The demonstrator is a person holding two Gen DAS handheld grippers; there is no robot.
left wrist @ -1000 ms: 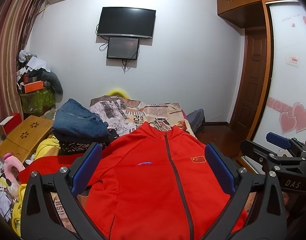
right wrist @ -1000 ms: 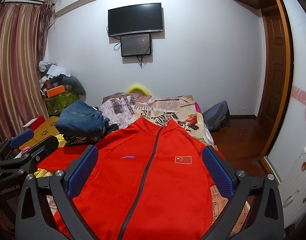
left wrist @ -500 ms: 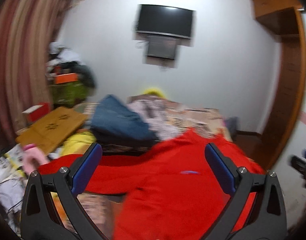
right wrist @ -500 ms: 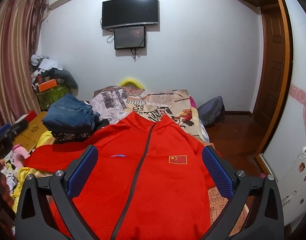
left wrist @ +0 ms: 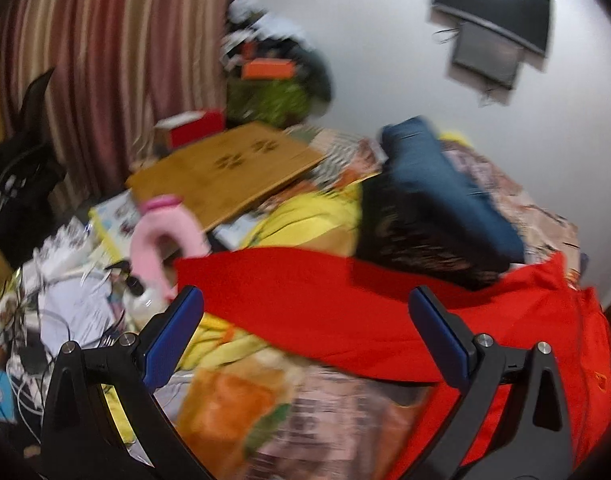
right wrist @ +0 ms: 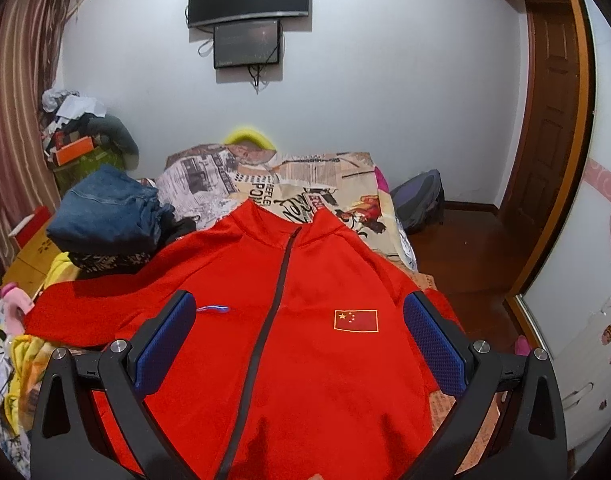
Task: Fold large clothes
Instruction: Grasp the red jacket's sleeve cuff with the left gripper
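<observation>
Lying flat – one red jacket, two hand-held grippers agape, perhaps empty

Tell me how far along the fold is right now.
Done: the red zip-front jacket lies spread flat, front up, zipped, on the newspaper-print bedspread. In hand: nothing; the left gripper is open, aimed at the outstretched sleeve, and the right gripper is open above the chest. Left: every fold, sleeves first.
</observation>
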